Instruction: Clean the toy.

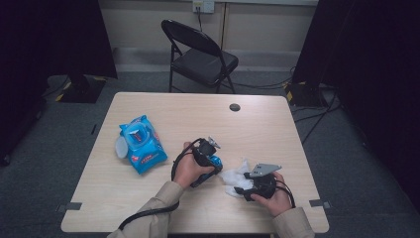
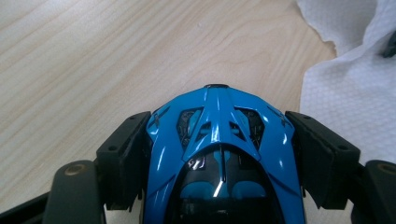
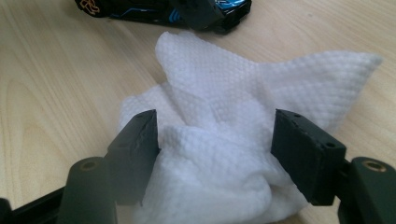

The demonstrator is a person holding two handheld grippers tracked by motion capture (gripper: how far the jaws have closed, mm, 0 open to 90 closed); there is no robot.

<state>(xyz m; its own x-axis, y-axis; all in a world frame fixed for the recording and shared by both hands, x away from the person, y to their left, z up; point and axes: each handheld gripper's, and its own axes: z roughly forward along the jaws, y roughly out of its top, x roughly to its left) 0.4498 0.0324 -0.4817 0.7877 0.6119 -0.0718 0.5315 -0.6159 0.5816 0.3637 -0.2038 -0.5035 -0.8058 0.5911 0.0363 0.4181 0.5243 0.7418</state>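
Observation:
A glossy blue and black toy car (image 2: pixel 219 116) sits nose-forward between the two black jaws of my left gripper (image 2: pixel 217 140), whose pads press on both its sides, low over the wooden table (image 1: pixel 198 109). From above, that car (image 1: pixel 215 161) is at the table's middle front. Just to its right lies a crumpled white wipe (image 3: pixel 224 88). My right gripper (image 3: pixel 215 135) is shut on the bunched wipe, with a pad touching each side. In the high view the wipe (image 1: pixel 233 176) lies between my left gripper (image 1: pixel 213 157) and my right gripper (image 1: pixel 243 187).
A blue pack of wet wipes (image 1: pixel 142 144) with its lid flipped open lies left of centre. A round cable hole (image 1: pixel 235 107) is near the table's far edge. A black folding chair (image 1: pixel 200 57) stands behind the table.

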